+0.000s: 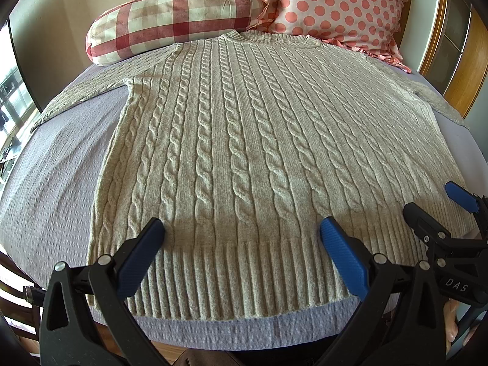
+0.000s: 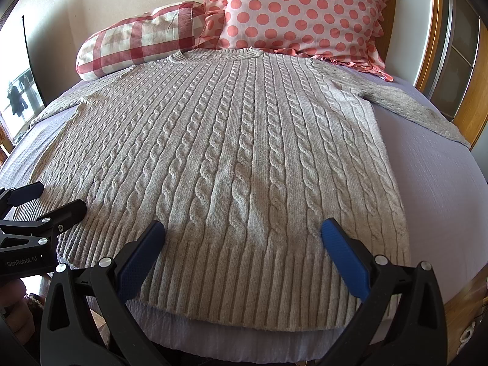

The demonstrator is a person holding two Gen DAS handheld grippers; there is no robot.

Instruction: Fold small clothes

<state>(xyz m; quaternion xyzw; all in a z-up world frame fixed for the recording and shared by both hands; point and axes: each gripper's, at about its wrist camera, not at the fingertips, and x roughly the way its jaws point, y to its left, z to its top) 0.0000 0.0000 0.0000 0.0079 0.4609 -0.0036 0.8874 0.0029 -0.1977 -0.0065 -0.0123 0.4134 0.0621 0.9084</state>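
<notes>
A light grey cable-knit sweater [image 1: 244,140] lies flat on the bed, neck toward the pillows, both sleeves spread out sideways; it also shows in the right wrist view [image 2: 231,152]. My left gripper [image 1: 242,228] is open and empty, hovering just above the ribbed hem on the sweater's left half. My right gripper [image 2: 244,228] is open and empty above the hem on the right half. The right gripper also shows at the right edge of the left wrist view [image 1: 439,201], and the left gripper at the left edge of the right wrist view [image 2: 58,196].
The bed has a lavender textured cover [image 1: 58,177]. A red-and-cream checked bolster [image 1: 174,15] and a pink polka-dot pillow [image 1: 338,3] lie at the head. A wooden frame [image 1: 463,70] stands at the right. The bed's near edge is just below the hem.
</notes>
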